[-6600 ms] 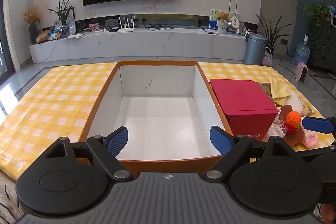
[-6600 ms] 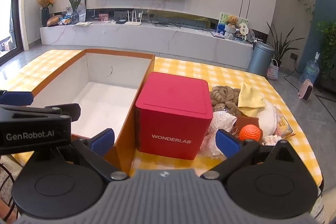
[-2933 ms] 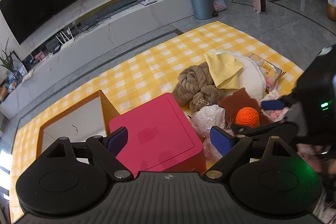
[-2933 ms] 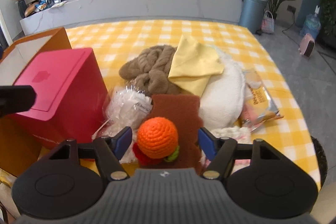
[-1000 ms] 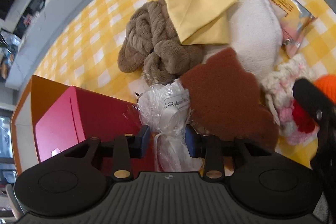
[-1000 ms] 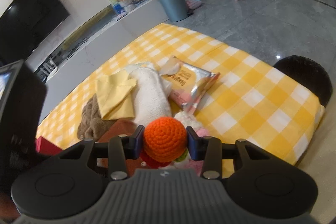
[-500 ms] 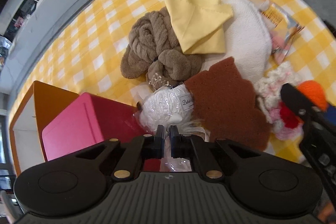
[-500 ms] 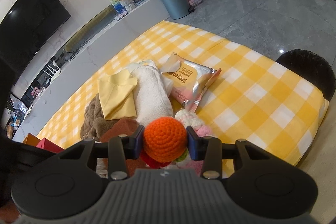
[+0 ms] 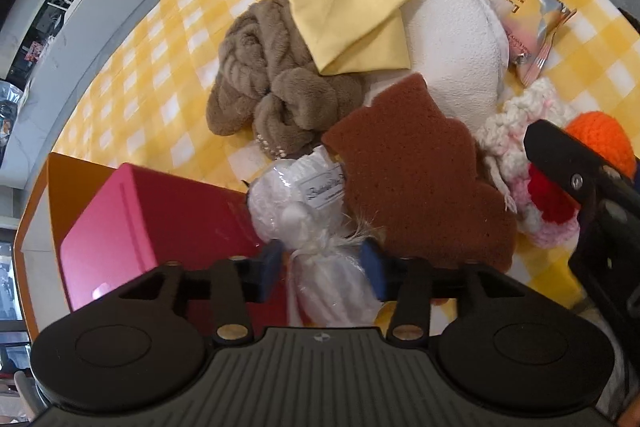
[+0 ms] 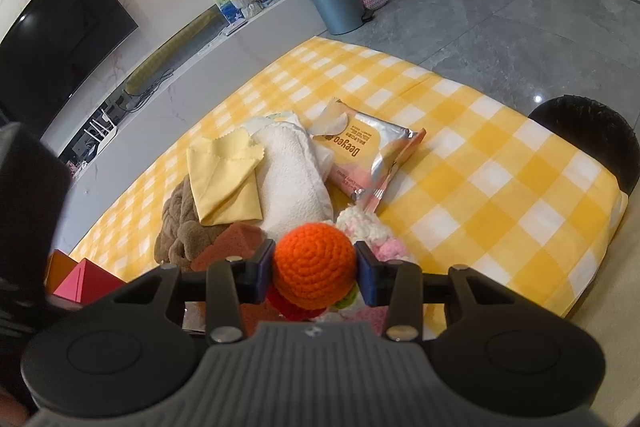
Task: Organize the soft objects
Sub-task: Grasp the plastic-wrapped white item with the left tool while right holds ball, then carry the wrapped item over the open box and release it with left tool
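Observation:
A heap of soft things lies on the yellow checked cloth: a brown plush twist (image 9: 272,87), a yellow cloth (image 9: 352,23), a white towel (image 9: 448,39), a brown sponge piece (image 9: 412,179) and pink-white crochet (image 9: 516,131). My left gripper (image 9: 321,261) points steeply down over a white plastic-wrapped bundle (image 9: 292,203). Its jaws are opening, and the bundle's tied neck stands between the pads without touching them. My right gripper (image 10: 315,267) is shut on an orange crochet ball (image 10: 312,255), held above the heap's near edge, with red crochet hanging under it.
A red box (image 9: 152,219) stands left of the bundle, against an orange-walled bin (image 9: 60,179). A foil snack packet (image 10: 368,151) lies right of the towel. Bare checked cloth (image 10: 500,195) runs to the table's right edge, where a black round stool (image 10: 588,135) stands.
The left jaws closed to nearly shut at the bundle's neck half a second ago and now stand apart around it. The right gripper keeps the orange ball and has not moved.

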Tool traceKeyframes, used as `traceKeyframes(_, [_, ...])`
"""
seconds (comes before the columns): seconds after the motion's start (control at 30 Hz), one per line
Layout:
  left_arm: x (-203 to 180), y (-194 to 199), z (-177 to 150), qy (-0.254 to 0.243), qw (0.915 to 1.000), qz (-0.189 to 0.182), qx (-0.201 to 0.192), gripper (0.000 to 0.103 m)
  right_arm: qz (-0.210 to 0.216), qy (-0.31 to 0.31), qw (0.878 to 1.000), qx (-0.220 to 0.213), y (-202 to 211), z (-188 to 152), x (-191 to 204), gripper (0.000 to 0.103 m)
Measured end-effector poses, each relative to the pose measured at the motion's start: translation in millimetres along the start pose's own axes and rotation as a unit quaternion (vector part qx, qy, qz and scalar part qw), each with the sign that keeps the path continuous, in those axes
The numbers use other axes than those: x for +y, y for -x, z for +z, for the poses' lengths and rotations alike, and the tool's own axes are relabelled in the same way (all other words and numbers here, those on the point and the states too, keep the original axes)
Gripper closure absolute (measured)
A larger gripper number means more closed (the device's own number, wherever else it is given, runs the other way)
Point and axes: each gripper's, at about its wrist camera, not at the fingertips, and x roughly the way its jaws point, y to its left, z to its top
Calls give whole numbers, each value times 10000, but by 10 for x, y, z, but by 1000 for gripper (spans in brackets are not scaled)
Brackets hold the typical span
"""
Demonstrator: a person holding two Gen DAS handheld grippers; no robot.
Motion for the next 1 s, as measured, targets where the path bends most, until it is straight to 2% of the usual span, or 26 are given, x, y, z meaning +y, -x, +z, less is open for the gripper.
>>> traceKeyframes(0.17, [-145, -132, 52, -148, 9987, 485, 75, 33, 31, -7, 10000, 7, 7, 0, -7, 61])
traceKeyframes(0.2, [-161, -146, 51, -169, 9984, 537, 57, 35, 34, 1, 10000, 2, 7, -1, -4, 61])
traceKeyframes(0.23, [-168, -135, 38, -185, 9986, 494, -7, 47, 42, 6, 10000, 1, 8, -2, -3, 61])
traceKeyframes(0.3, [-153, -73, 3, -213, 9985, 453, -200, 52, 34, 7, 10000, -16, 12, -2, -3, 61])
traceKeyframes(0.33, [-133, -35, -24, -208, 9981, 498, -304, 61, 52, 16, 10000, -23, 18, -4, -2, 61])
traceKeyframes(0.47, [31, 152, -129, -6, 9992, 29, -410, 62, 96, 18, 9999, -31, 22, -6, -6, 61])
traceKeyframes(0.53, [146, 300, -212, 62, 9976, -279, -638, 63, 121, -8, 9999, -12, 16, -4, -16, 61])
traceKeyframes(0.67, [362, 587, -351, 214, 9913, -648, -1127, 63, 134, 10, 9999, -2, 15, -2, -6, 61])
traceKeyframes(0.8, [465, 736, -364, 217, 9867, -725, -1436, 63, 154, 73, 9999, 14, 13, -6, 21, 61])
traceKeyframes(1.0, [562, 743, -375, 264, 9839, -830, -1558, 63, 202, 64, 9998, 3, 6, -3, 9, 61])
